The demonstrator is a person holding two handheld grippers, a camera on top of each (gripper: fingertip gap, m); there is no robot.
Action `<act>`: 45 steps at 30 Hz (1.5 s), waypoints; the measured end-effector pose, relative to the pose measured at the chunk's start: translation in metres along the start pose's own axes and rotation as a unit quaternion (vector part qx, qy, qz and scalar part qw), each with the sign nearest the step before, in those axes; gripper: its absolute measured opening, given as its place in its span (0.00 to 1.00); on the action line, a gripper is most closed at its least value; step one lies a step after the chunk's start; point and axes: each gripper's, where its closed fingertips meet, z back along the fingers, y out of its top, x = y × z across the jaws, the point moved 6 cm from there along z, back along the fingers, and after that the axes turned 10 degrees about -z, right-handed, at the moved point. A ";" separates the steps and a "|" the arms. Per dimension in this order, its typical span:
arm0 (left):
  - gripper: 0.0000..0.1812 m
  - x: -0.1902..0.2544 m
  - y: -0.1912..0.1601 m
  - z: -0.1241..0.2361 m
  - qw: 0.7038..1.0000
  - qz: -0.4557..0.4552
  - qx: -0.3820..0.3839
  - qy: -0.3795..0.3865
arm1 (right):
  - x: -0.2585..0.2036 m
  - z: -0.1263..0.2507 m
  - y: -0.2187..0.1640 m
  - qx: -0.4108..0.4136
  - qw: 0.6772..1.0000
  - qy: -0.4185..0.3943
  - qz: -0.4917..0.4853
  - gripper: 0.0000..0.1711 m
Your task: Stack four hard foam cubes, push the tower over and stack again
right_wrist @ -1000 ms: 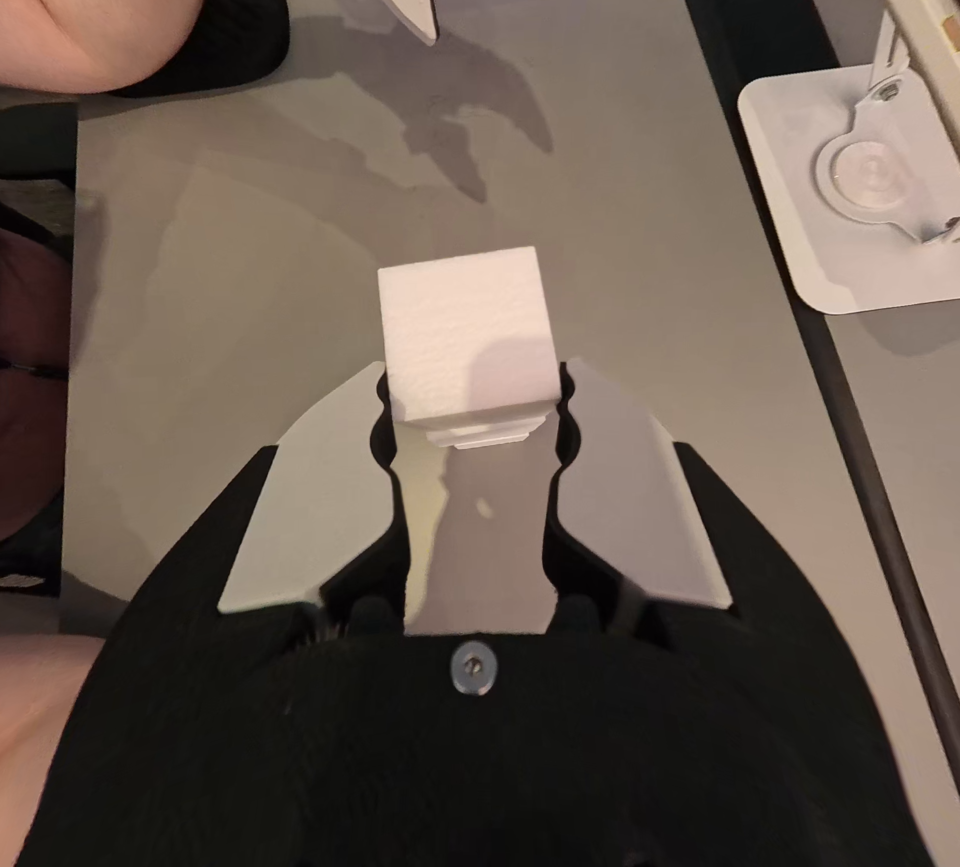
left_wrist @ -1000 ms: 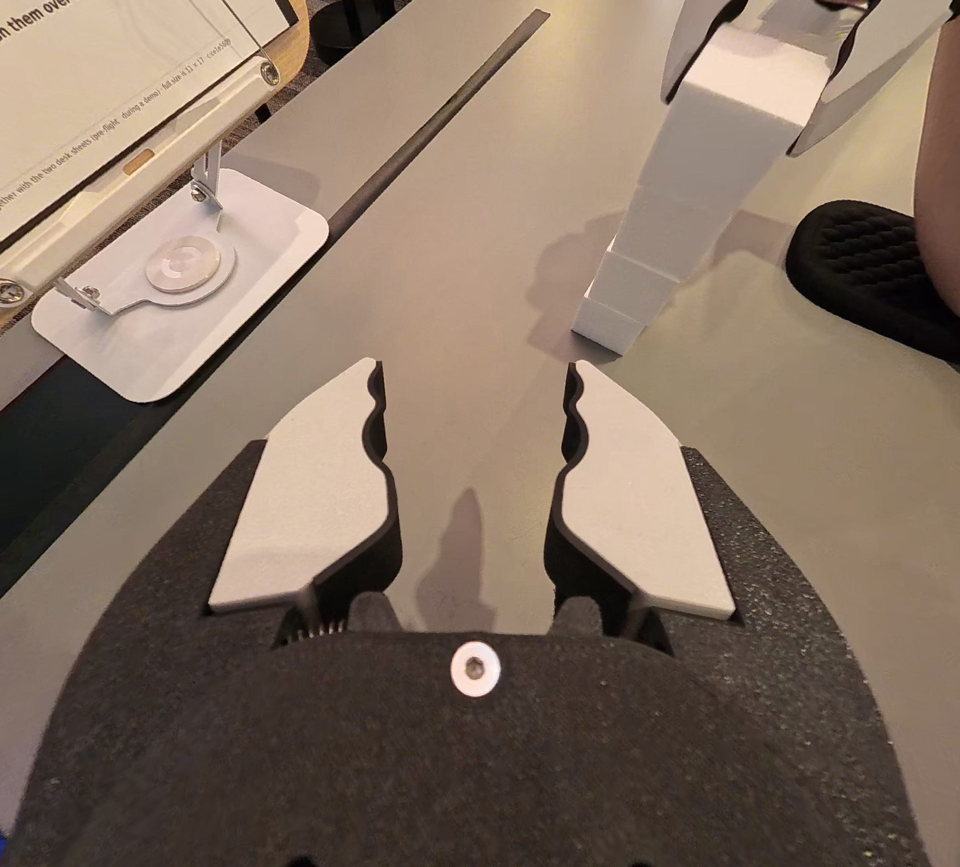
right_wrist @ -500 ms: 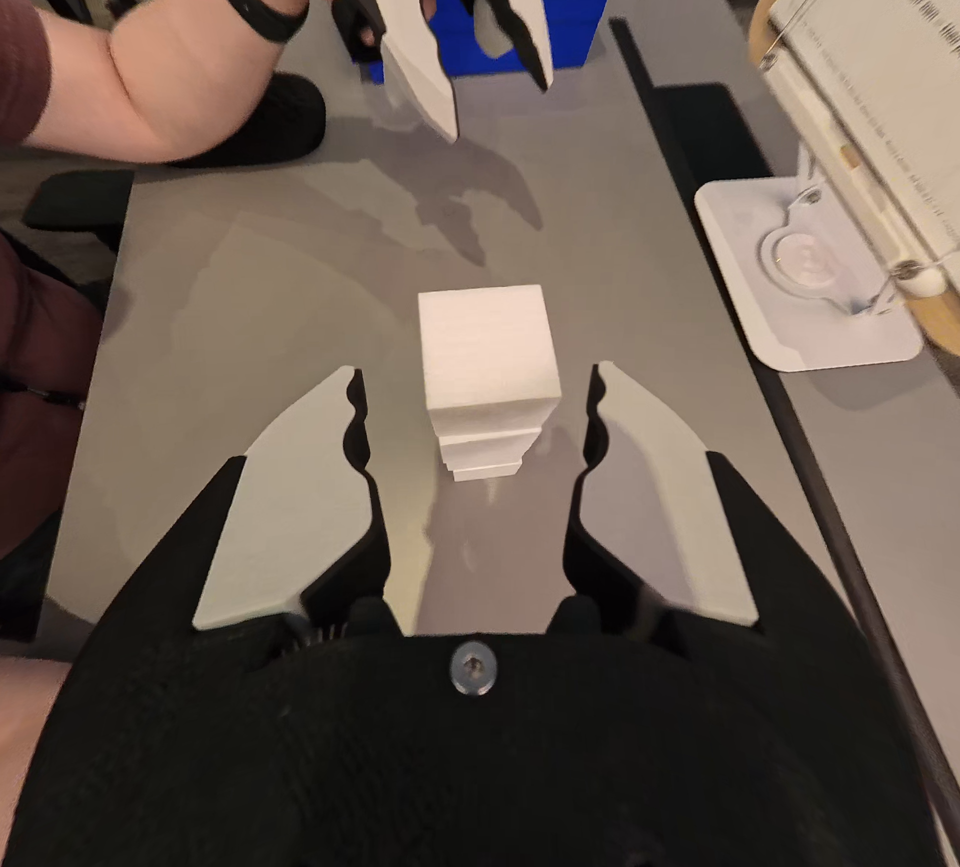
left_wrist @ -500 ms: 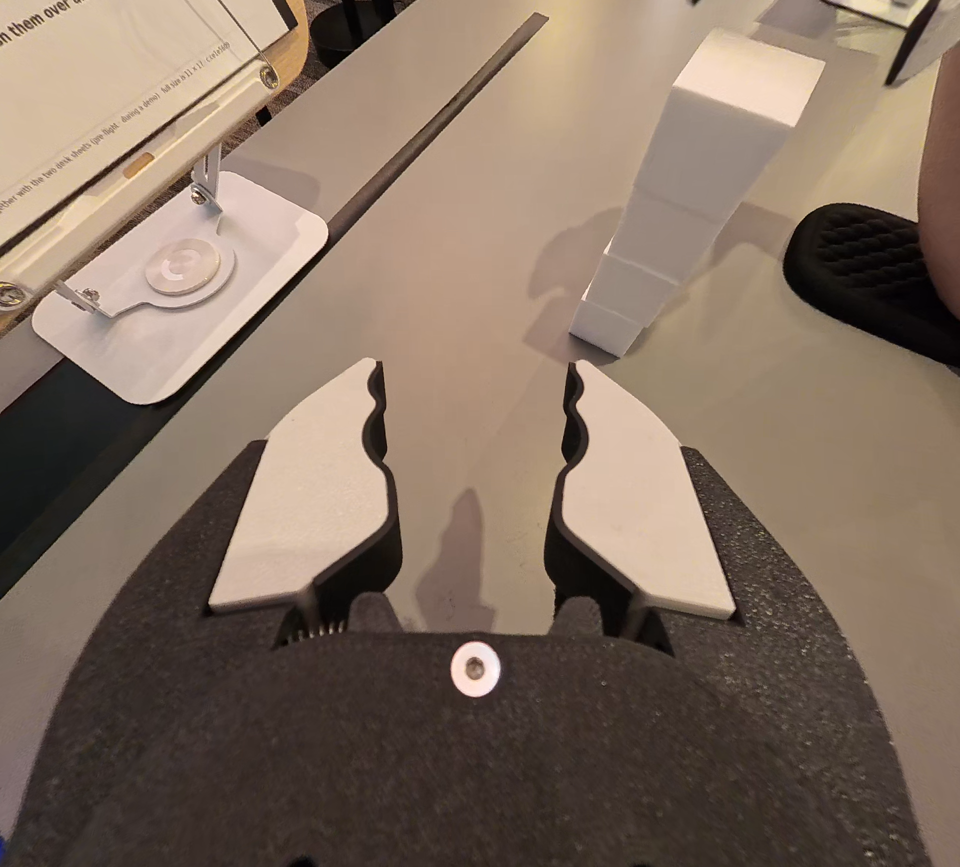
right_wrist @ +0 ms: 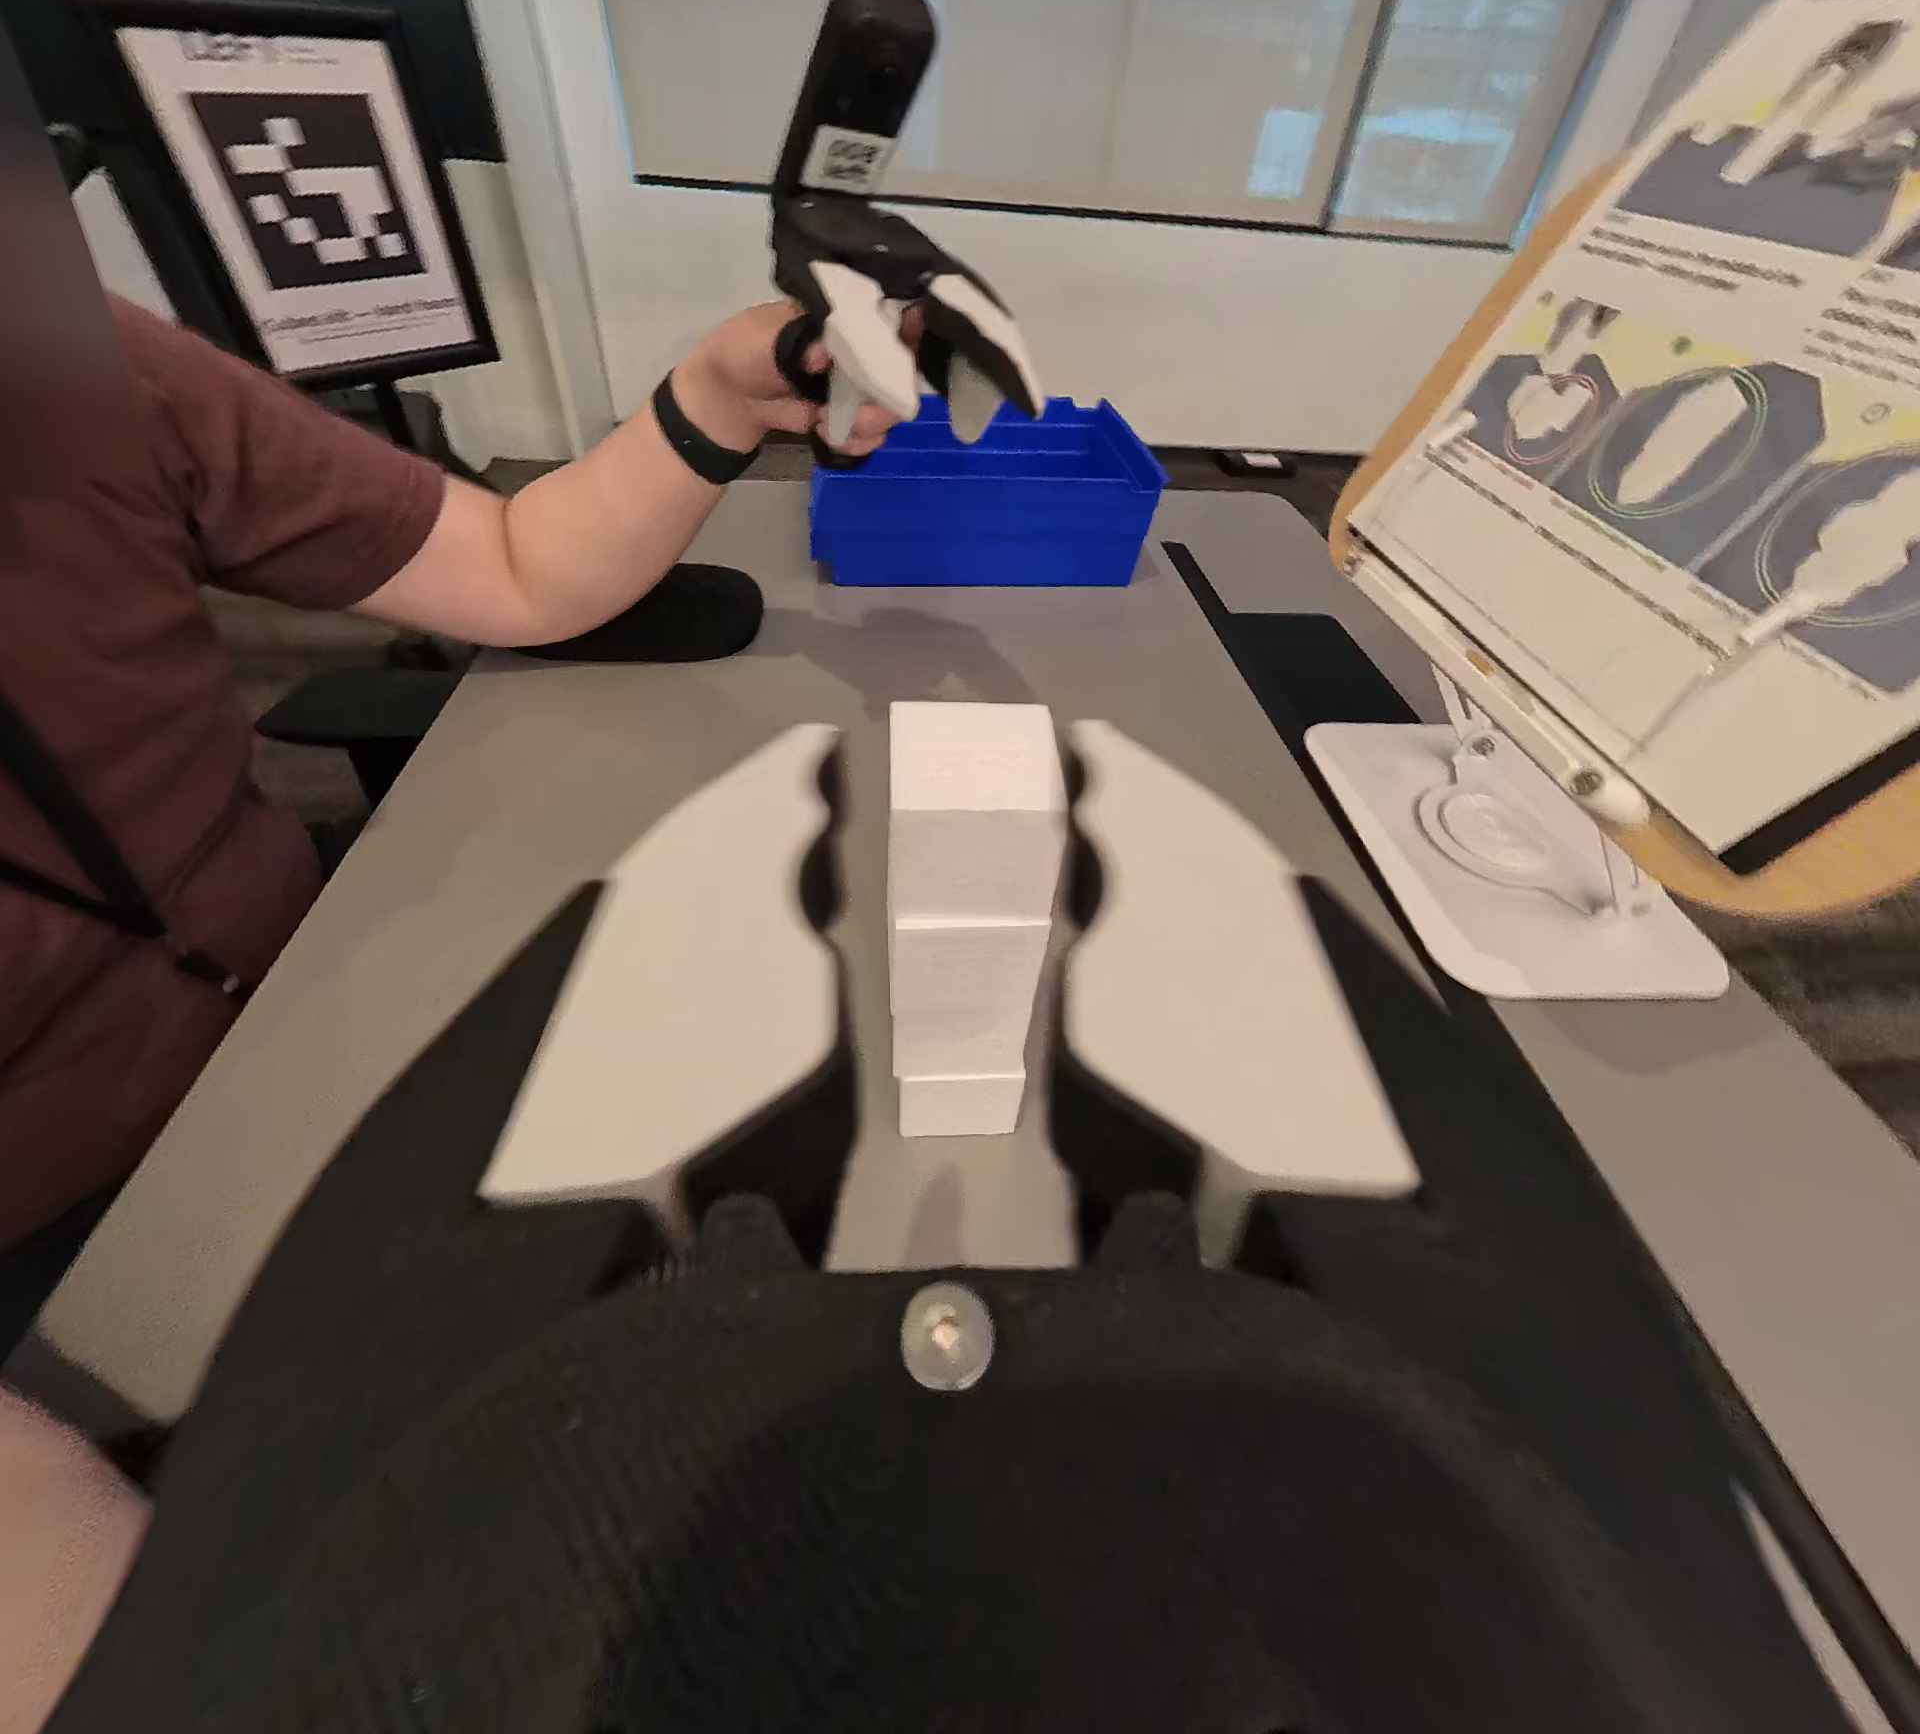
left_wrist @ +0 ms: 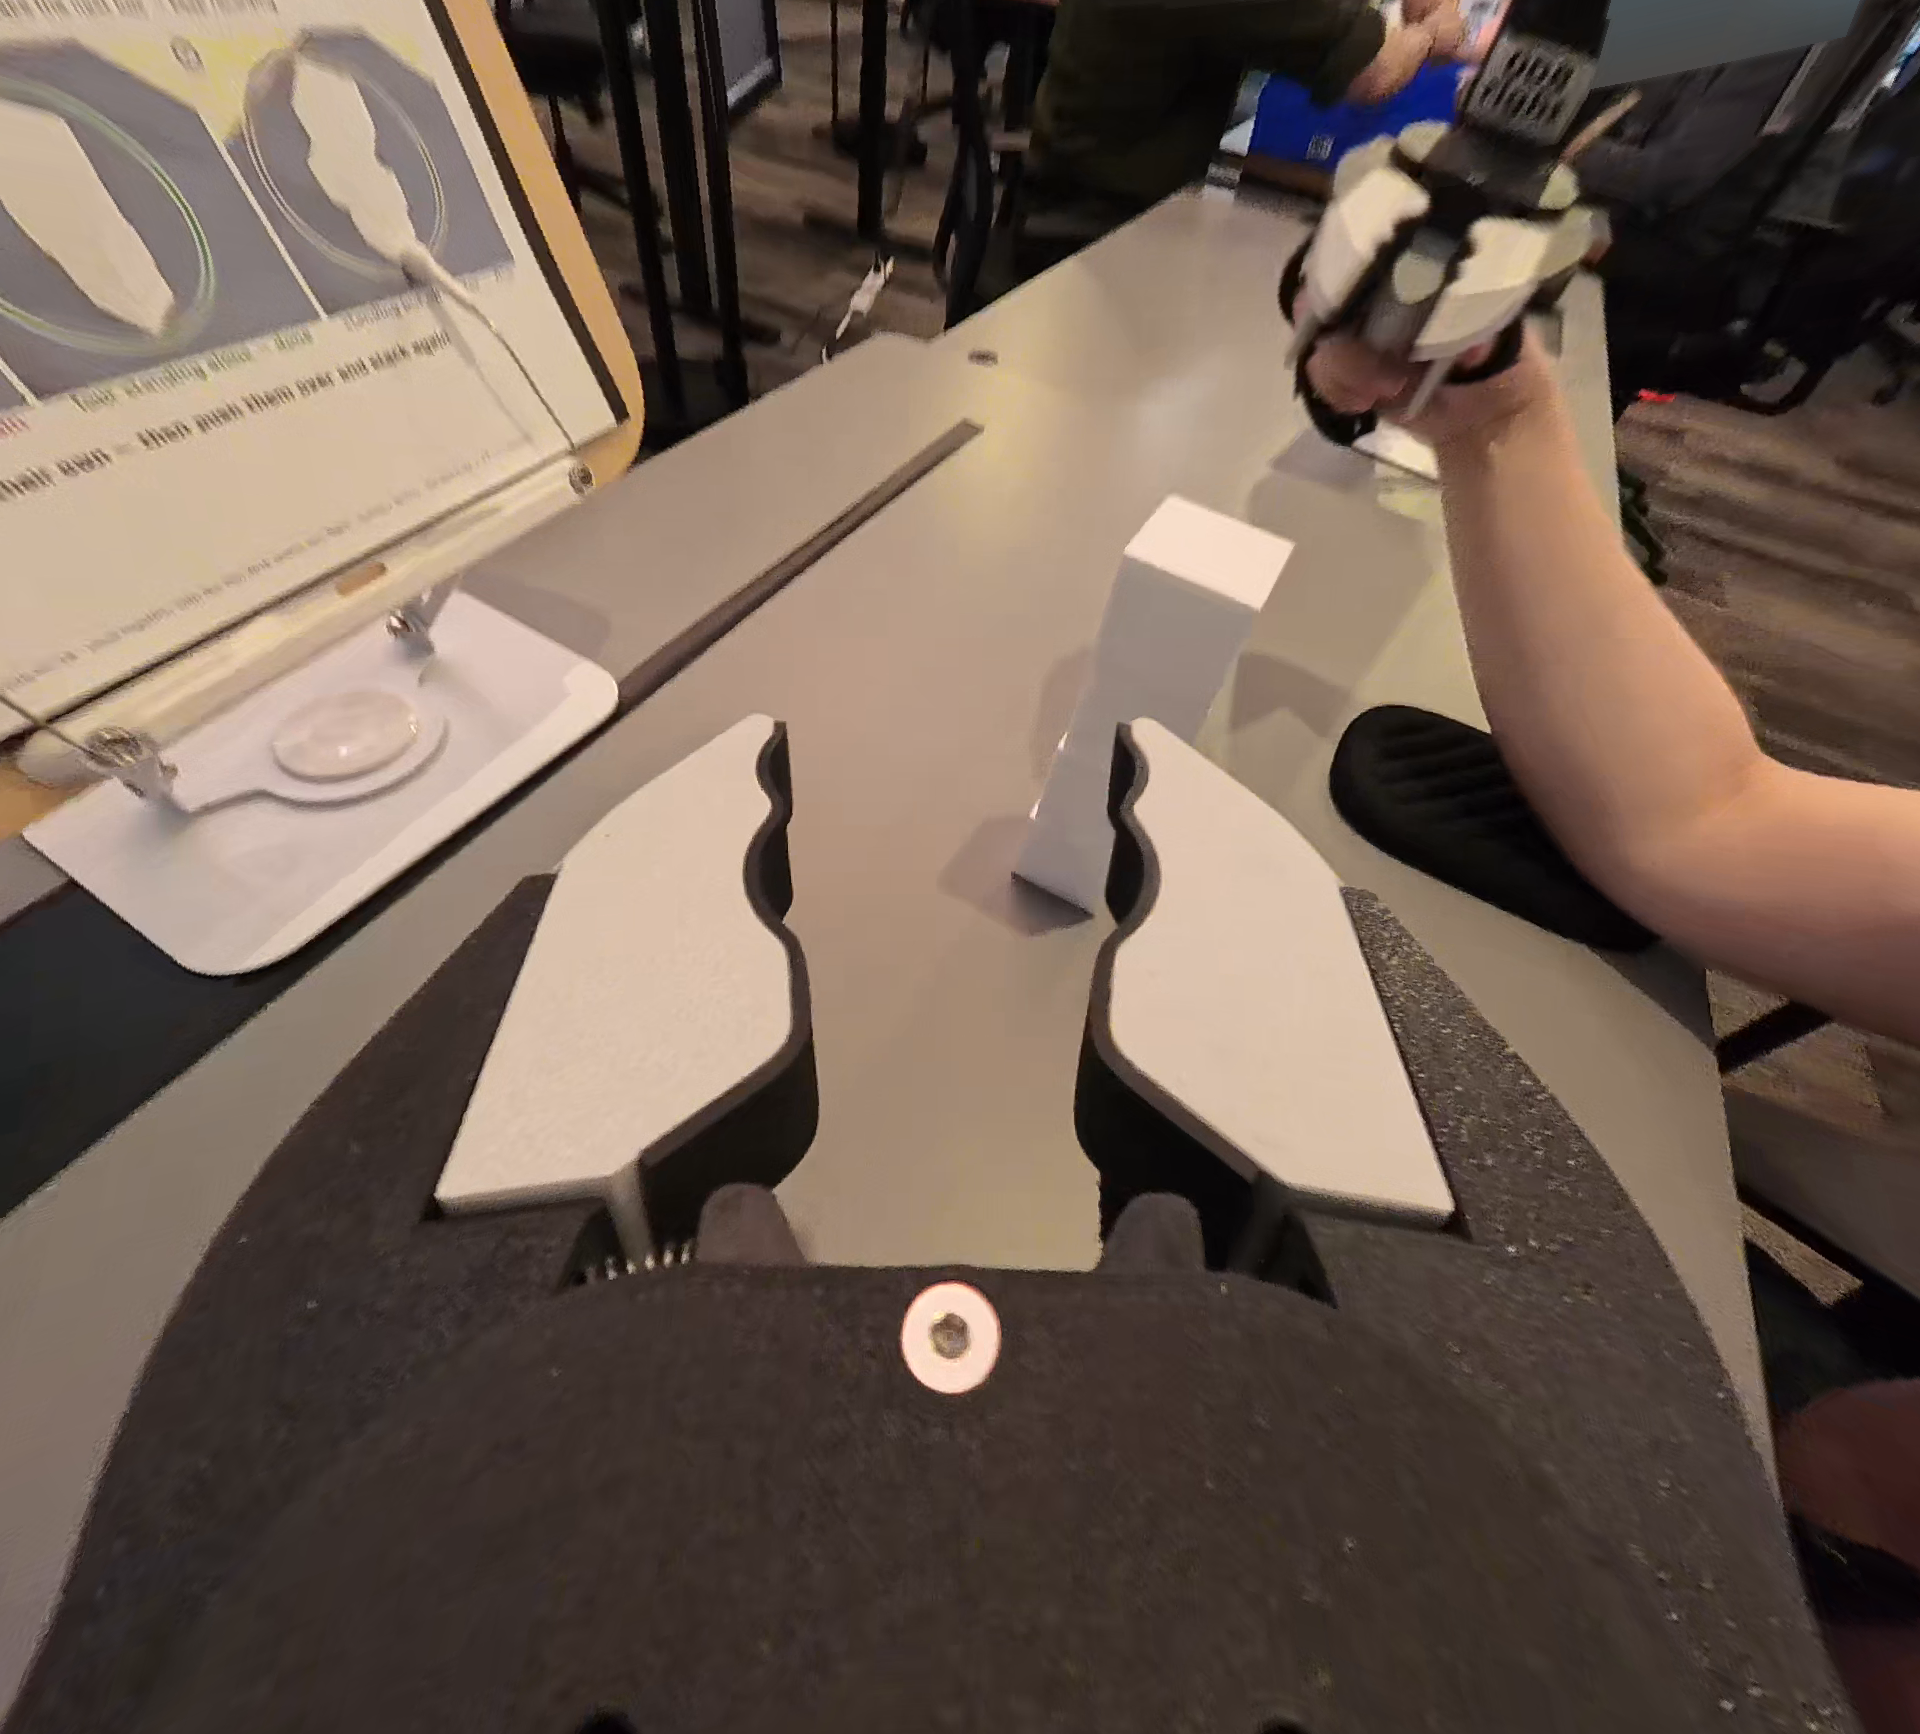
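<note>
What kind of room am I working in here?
Probably an office or lab set up for data collection: a fiducial marker sign, an instruction board on a stand, grey desks.

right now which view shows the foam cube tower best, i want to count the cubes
The right wrist view. The tower stands front-on between the open right gripper, and all four white cubes show with clear seams. In the left wrist view the tower is blurred, its seams are hard to see, and the left gripper hides one lower edge.
</note>
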 end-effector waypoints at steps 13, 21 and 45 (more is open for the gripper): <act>0.23 -0.002 0.019 0.030 0.991 -0.077 0.100 0.038 | -0.010 0.037 0.016 0.139 0.990 0.006 0.028 0.00; 0.03 0.004 0.018 0.033 0.991 -0.080 0.103 -0.002 | -0.003 0.031 0.013 0.107 0.994 -0.024 0.007 0.00; 0.00 -0.038 -0.008 0.106 0.993 -0.011 -0.031 0.117 | 0.084 0.060 -0.162 -0.361 0.739 -0.364 -0.436 0.00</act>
